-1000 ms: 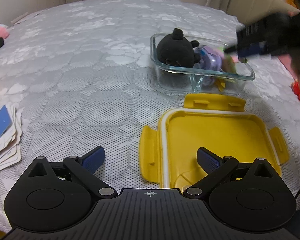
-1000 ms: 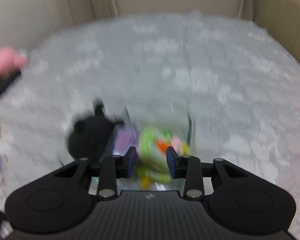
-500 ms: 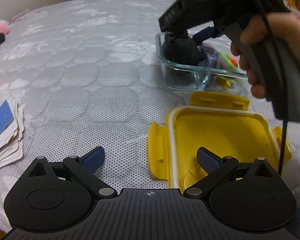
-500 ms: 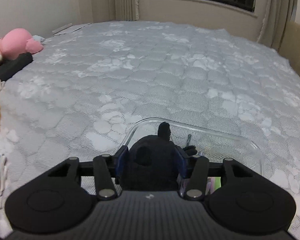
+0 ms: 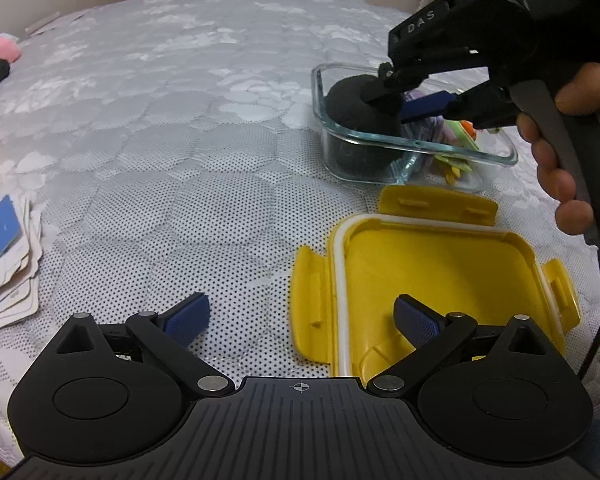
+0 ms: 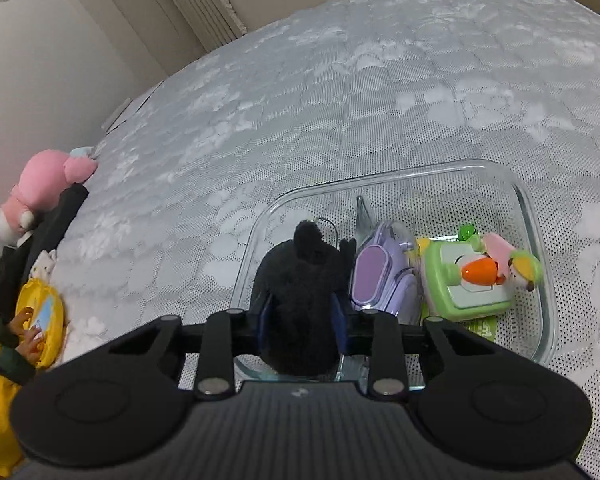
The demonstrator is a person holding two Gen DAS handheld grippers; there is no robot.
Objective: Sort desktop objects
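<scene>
A clear glass container [image 5: 500, 155] [image 6: 536, 216] sits on the grey bedspread. In it are a black plush toy [image 5: 352, 100] [image 6: 300, 280], a purple toy [image 6: 376, 276] and a green toy with an orange carrot [image 6: 472, 280]. My right gripper [image 6: 303, 320] [image 5: 400, 100] is shut on the black plush toy inside the container's left end. My left gripper [image 5: 302, 316] is open and empty, low over the bedspread, its right finger over the yellow lid [image 5: 440, 264] that lies upside down in front of the container.
A pile of cards [image 5: 4, 256] lies at the left. A pink plush [image 6: 44, 184] and a dark object lie at the far left edge. A yellow toy [image 6: 40, 320] and a yellow doll sit at the near left in the right wrist view.
My right gripper swung left from the green toy to the black plush and closed on it. The left gripper stayed open and shifted slightly left.
</scene>
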